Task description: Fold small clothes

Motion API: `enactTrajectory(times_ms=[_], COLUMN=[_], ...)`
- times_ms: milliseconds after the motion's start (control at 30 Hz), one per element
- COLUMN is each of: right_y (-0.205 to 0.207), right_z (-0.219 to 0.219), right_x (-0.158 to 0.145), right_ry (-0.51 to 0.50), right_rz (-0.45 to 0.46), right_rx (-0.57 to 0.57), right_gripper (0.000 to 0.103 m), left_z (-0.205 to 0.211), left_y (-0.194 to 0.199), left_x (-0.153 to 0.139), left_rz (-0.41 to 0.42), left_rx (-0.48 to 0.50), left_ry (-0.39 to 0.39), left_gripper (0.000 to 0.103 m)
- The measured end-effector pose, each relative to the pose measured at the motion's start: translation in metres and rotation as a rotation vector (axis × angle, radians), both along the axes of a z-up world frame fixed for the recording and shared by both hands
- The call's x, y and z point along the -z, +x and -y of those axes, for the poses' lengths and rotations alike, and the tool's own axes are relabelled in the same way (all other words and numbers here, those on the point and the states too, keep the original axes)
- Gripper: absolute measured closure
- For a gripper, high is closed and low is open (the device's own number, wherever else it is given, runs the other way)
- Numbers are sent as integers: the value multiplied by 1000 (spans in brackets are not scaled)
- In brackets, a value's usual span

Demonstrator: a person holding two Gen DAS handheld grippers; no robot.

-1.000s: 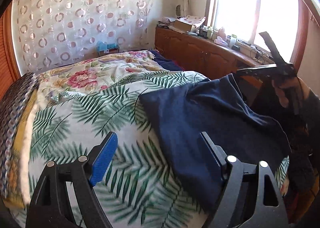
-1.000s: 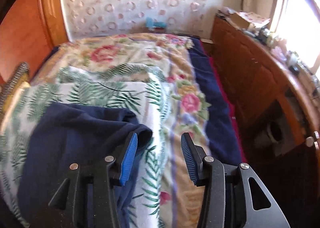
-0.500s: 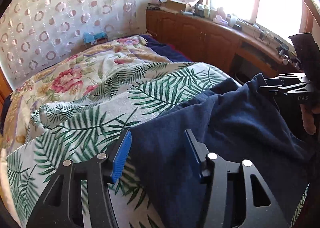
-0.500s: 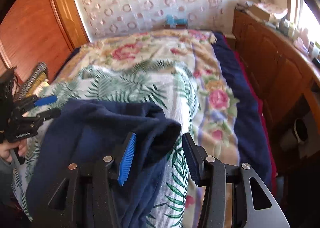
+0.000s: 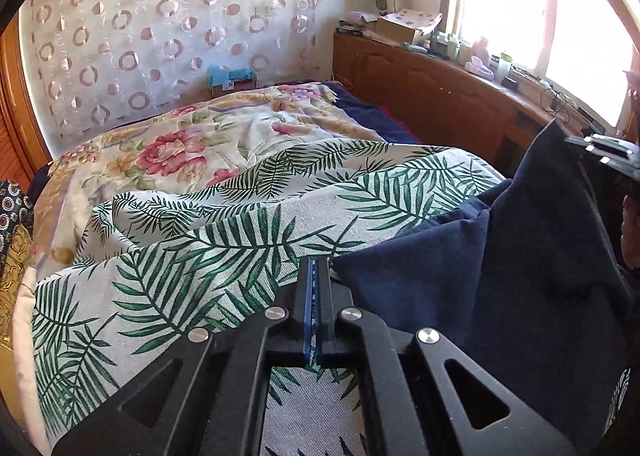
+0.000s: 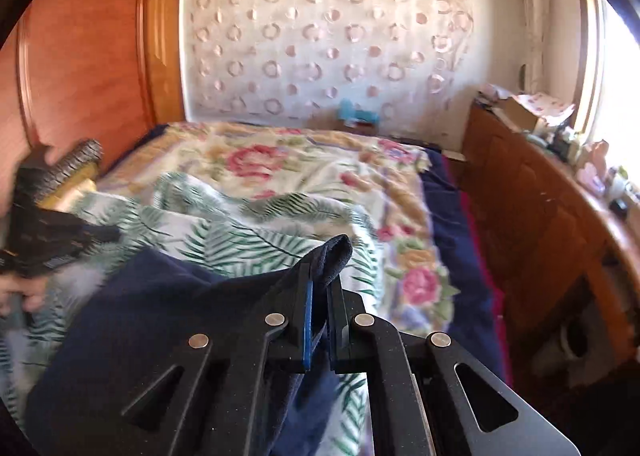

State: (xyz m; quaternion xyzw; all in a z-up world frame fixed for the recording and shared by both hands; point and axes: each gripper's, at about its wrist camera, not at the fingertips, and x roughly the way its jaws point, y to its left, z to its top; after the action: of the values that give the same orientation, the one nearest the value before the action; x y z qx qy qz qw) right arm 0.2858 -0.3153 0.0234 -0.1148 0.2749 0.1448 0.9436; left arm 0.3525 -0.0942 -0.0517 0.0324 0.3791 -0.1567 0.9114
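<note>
A navy blue garment (image 5: 500, 280) lies on the fern-print cover (image 5: 224, 248) of the bed. My left gripper (image 5: 316, 276) is shut at the garment's left edge; whether it pinches cloth is hard to tell. My right gripper (image 6: 320, 288) is shut on a corner of the navy garment (image 6: 160, 320), and the cloth sticks up between the jaws. The right gripper also shows in the left wrist view (image 5: 604, 154), holding the garment's far corner raised. The left gripper shows blurred in the right wrist view (image 6: 56, 240).
A floral quilt (image 5: 192, 136) covers the far bed. A wooden cabinet (image 5: 440, 92) with clutter runs along the right under the window. A wooden headboard (image 6: 80, 68) stands at the left. Patterned pillows (image 5: 12, 240) lie at the left edge.
Both grippers have closed from open. The right one has taken hold of the garment's corner and raised it. The left one has moved to the garment's left edge.
</note>
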Motion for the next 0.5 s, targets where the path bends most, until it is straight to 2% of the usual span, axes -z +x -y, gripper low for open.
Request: enactTrajectory(times_ms=[67,100,133,167,267,500], right_y=[9,13,16,18,22,16], right_z=[-5,-5,-6,-4,-4,-9], right_x=[13,19,23,28,27,20], right_ry=[-64,-79,-92,-96,-83,-78], right_rz=[-43,-63,-78,-92,-99,-87], right_rx=[13,21,32,37,44,37], right_gripper=[98,98,98,98,98,98], left_z=[3,6,9,11,22,56], left_y=[2,3,4,5,7,21], left_x=[-1,0,1,1,6,17], left_rz=[-21,-31,-35,-34,-47,-48], left_rx=[34,52,72,80,110,226], left_ry=[-21,-23,-28,-35,-44,38], left_gripper=[100,85,75,59,57,57])
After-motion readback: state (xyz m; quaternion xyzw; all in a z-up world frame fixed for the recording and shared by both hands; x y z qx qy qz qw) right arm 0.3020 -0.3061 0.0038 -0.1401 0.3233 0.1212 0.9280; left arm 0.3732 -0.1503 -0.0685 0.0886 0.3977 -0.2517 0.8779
